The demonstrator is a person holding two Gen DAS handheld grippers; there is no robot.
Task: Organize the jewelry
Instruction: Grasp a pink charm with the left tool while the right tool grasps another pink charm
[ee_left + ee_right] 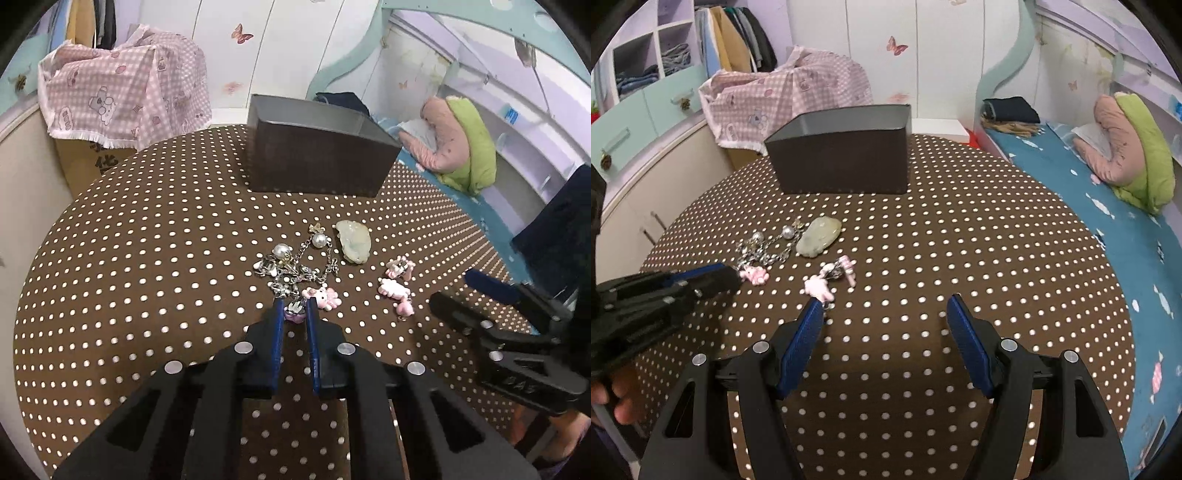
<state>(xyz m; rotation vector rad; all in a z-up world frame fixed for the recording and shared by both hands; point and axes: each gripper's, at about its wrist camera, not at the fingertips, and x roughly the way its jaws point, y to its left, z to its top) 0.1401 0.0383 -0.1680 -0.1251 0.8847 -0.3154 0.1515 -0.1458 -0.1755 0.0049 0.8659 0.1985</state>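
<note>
The left gripper has its fingers pinched on a purple charm of the bracelet on the desk; the right gripper hovers wide open, empty.

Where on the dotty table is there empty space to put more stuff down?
The dotted tablecloth is bare on the side toward the bed, right of the dark box. It is also bare left of the chain bracelet. The middle is crowded with the jade pendant, pink charms and both grippers.
</note>
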